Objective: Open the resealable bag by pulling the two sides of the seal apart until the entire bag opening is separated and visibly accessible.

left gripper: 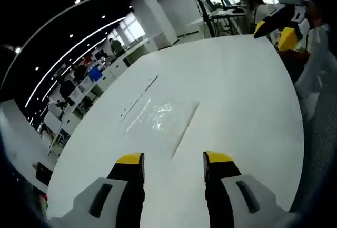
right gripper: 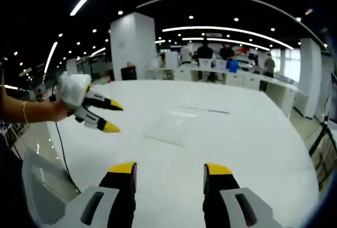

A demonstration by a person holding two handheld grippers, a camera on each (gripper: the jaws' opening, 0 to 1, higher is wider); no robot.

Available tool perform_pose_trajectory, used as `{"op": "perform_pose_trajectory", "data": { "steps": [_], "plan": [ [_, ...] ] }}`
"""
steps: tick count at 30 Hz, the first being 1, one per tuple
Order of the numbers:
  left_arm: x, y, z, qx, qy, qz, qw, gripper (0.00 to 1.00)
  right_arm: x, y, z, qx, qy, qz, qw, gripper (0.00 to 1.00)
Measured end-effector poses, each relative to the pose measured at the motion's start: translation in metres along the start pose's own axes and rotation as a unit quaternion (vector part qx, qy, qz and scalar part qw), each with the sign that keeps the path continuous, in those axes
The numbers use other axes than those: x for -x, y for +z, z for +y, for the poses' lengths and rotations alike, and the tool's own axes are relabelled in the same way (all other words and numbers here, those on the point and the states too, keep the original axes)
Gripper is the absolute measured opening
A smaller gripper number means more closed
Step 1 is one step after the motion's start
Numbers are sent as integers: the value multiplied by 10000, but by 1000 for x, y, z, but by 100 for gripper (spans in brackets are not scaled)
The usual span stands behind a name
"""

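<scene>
Bag position: clear resealable bag (left gripper: 160, 118) flat on the white table (left gripper: 237, 96), ahead of both grippers, untouched; also seen in the right gripper view (right gripper: 171, 126).
Seal edge: likely the straight long edge on the near right side in the left gripper view; cannot tell for certain, film too transparent.
Left gripper (left gripper: 174, 166): jaws wide apart, nothing between them, held above the table short of the bag; seen from the side in the right gripper view (right gripper: 108, 116), yellow tips spread.
Right gripper (right gripper: 169, 176): jaws wide apart, holding nothing, well back from the bag; visible in the left gripper view (left gripper: 274, 27) at the far table edge.
Task progress: judged not started; bag closed, lying flat.
Risk 1: thin film flush on smooth table, so tips may slide over it or push it away rather than pinch one layer.
Risk 2: pinching both layers together, so seal stays shut.
Risk 3: uneven pull, so only partial opening or bag dragged off position.
</scene>
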State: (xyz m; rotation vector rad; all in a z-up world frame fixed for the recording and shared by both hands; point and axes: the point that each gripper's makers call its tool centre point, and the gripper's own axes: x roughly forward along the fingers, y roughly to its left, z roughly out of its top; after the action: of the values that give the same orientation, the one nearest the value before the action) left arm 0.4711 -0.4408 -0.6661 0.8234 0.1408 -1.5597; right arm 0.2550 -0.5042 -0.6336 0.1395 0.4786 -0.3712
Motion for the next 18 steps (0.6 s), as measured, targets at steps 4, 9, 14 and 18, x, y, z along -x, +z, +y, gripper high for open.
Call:
{"op": "perform_pose_trajectory", "data": {
  "steps": [4,9,14,18],
  "plan": [
    [31,-10,6,221,376,-51,9990,51,4,8,0,83,-68,-238,9997,53],
    [52,-6,12,541,589,-340,9962,70,4,18,0,120,-136,-516,9985,63],
    [69,6,18,915,768,-773,9898,84,2,28,2,212,-181,-800,9964,76],
    [78,9,20,1215,864,-1015,9836,96,2,34,5,323,-198,-986,9944,85]
  ]
}}
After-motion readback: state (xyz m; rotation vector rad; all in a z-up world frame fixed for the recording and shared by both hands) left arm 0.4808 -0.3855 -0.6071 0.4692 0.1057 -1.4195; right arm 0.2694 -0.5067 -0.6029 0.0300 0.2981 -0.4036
